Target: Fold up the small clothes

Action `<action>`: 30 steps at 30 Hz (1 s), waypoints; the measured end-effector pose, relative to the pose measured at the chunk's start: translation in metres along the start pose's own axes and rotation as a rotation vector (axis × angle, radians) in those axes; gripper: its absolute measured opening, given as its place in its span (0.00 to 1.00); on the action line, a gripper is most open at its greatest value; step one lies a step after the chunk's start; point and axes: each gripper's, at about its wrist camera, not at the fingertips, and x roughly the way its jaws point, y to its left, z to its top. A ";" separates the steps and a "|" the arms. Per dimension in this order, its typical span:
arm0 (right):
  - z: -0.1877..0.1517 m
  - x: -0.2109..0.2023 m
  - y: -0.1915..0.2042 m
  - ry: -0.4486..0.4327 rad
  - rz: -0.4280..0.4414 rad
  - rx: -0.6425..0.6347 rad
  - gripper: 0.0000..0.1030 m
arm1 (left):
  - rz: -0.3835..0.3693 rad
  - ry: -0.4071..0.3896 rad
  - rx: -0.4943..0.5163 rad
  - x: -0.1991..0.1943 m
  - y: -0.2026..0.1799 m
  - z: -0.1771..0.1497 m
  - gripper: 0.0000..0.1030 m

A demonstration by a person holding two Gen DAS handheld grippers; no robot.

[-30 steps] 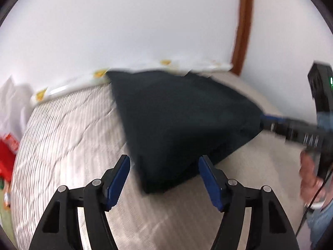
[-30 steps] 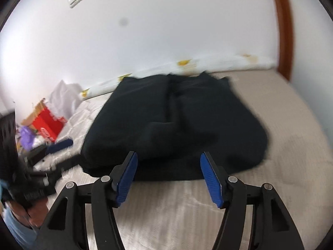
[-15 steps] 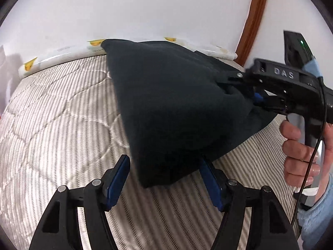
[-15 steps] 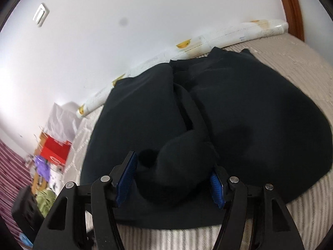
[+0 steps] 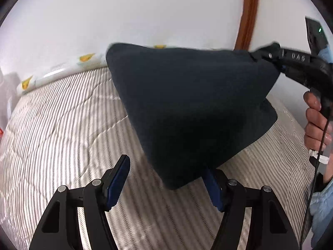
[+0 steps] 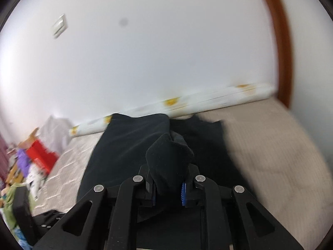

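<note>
A dark navy garment point(image 5: 193, 108) hangs lifted over the striped quilted bed point(image 5: 62, 125). In the left wrist view my right gripper point(image 5: 268, 56) is shut on the garment's upper right corner and holds it up. My left gripper point(image 5: 166, 179) is open, and the garment's lower corner hangs between its blue pads point(image 5: 118, 177) without being pinched. In the right wrist view my right gripper point(image 6: 168, 191) is shut on a bunched fold of the garment point(image 6: 168, 156), and the rest of the cloth trails back across the bed point(image 6: 270, 156).
A white rolled cover with yellow prints point(image 6: 187, 104) lies along the wall at the bed's far edge. A red box point(image 6: 41, 156) and mixed clutter sit off the bed's left side. A brown door frame point(image 5: 247, 14) stands at the right.
My right gripper has closed on the garment and lifted its corner up off the bed. The cloth now hangs between my open left fingers.
</note>
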 end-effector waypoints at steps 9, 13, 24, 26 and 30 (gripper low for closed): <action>-0.044 0.008 -0.067 0.087 -0.140 0.038 0.18 | 0.016 0.004 0.052 0.011 -0.027 0.006 0.63; -0.051 -0.001 -0.064 0.064 -0.168 0.026 0.34 | 0.015 0.016 0.006 0.015 -0.022 0.008 0.44; -0.066 -0.016 -0.041 0.092 -0.139 0.000 0.19 | 0.021 -0.016 -0.112 -0.015 0.016 -0.004 0.20; -0.073 -0.023 -0.030 0.101 -0.111 -0.007 0.19 | 0.029 -0.015 -0.114 -0.031 0.026 -0.018 0.20; -0.089 -0.041 -0.001 0.106 -0.046 -0.025 0.19 | 0.062 -0.009 -0.116 -0.057 0.042 -0.046 0.20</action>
